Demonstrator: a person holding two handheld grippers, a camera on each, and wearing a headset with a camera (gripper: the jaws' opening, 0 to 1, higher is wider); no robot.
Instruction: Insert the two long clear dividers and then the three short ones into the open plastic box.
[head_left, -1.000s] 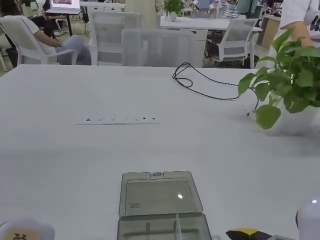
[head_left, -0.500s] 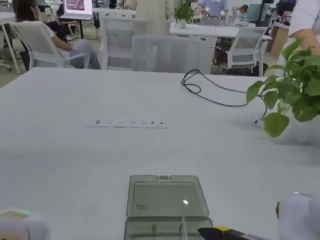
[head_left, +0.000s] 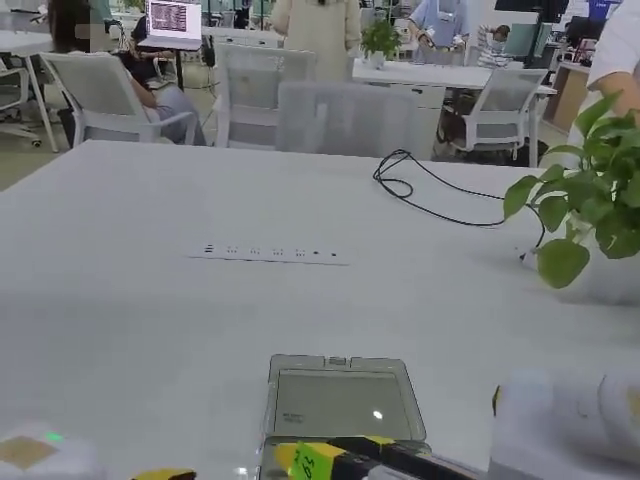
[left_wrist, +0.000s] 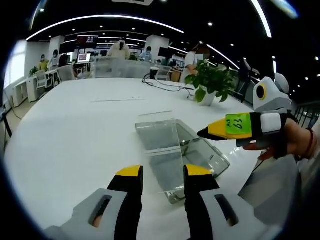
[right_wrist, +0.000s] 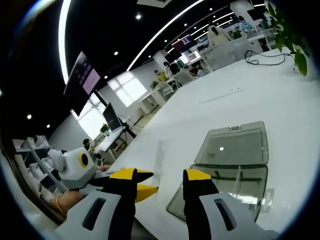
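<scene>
open tabletop (head_left: 130, 320) beyond box (head_left: 340, 395), plant (head_left: 585, 200) at right

a green label (left_wrist: 237, 124) sits on the yellow fingers (left_wrist: 216, 131) of the right gripper (left_wrist: 202, 133), right of centre in the left gripper view. it bears two handwritten digits, seemingly "33", though the second is unsure. the green label (head_left: 306, 463) also appears at the bottom edge of the head view, its marks too blurred to read. the screen (head_left: 173, 17) at upper left there carries lines of text too small to read. the row of small dark marks (head_left: 270, 253) on the counter (head_left: 120, 300) cannot be made out.
</scene>
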